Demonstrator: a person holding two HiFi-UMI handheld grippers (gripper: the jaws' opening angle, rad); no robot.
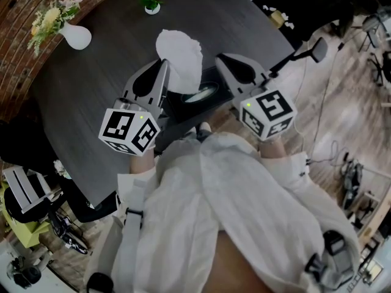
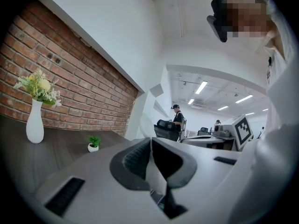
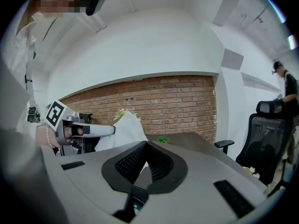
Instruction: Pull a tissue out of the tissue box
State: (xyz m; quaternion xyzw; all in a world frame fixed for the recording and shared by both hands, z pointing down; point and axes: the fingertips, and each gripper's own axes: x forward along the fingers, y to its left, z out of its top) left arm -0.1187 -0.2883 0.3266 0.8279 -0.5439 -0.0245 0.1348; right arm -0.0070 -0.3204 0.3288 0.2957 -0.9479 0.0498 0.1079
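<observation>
A white tissue (image 1: 182, 54) stands crumpled above the black tissue box (image 1: 211, 79) on the dark table (image 1: 91, 90). My left gripper (image 1: 164, 63) is shut on the tissue's left edge; in the left gripper view a white strip of tissue (image 2: 155, 174) shows between its pads. The tissue's lower end hangs by the box's oval opening; I cannot tell if it touches. My right gripper (image 1: 220, 58) is beside the box on the right, jaws together, holding nothing. In the right gripper view, past my right gripper (image 3: 147, 143), the left gripper (image 3: 112, 129) holds the tissue (image 3: 124, 129).
A white vase with flowers (image 1: 76, 36) stands at the table's far left, and a small potted plant (image 1: 151, 3) at its far edge. A brick wall (image 2: 70, 87) runs behind. A black office chair (image 3: 266, 143) is to the right, and a person (image 2: 177, 120) stands far off.
</observation>
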